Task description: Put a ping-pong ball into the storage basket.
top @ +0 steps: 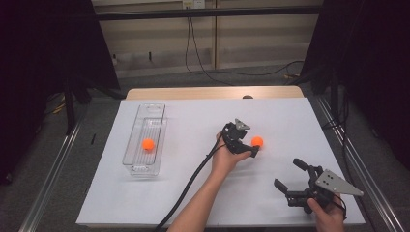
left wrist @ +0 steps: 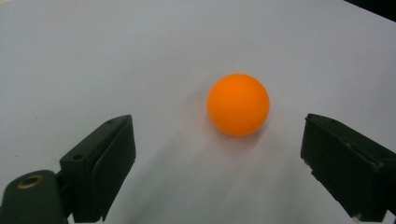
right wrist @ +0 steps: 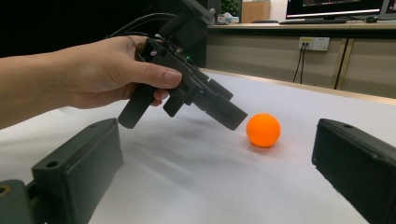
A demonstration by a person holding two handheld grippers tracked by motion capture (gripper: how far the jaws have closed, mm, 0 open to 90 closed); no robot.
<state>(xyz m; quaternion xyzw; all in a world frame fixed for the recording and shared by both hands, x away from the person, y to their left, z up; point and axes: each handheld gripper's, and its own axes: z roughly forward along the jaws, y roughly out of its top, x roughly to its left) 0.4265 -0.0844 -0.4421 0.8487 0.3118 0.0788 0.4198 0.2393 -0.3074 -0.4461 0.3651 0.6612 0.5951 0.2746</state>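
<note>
Left gripper (top: pixel 245 145) wide open, nothing held, closing in on loose orange ball (top: pixel 257 141) mid-table.
Ball sits ahead of the jaws, w/ gap both sides: push fwd till centred, stay low, squeeze gently or it rolls. Bin (top: pixel 130 145) w/ 2nd ball (top: pixel 148 144) well left; right gripper (top: pixel 294 176) open, idle.

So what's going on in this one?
A person is reaching the left claw toward an orange ball lying loose on the white table; its jaws are open, the ball ahead of them, not gripped. A second orange ball already sits in the clear tray. The right claw waits open.
</note>
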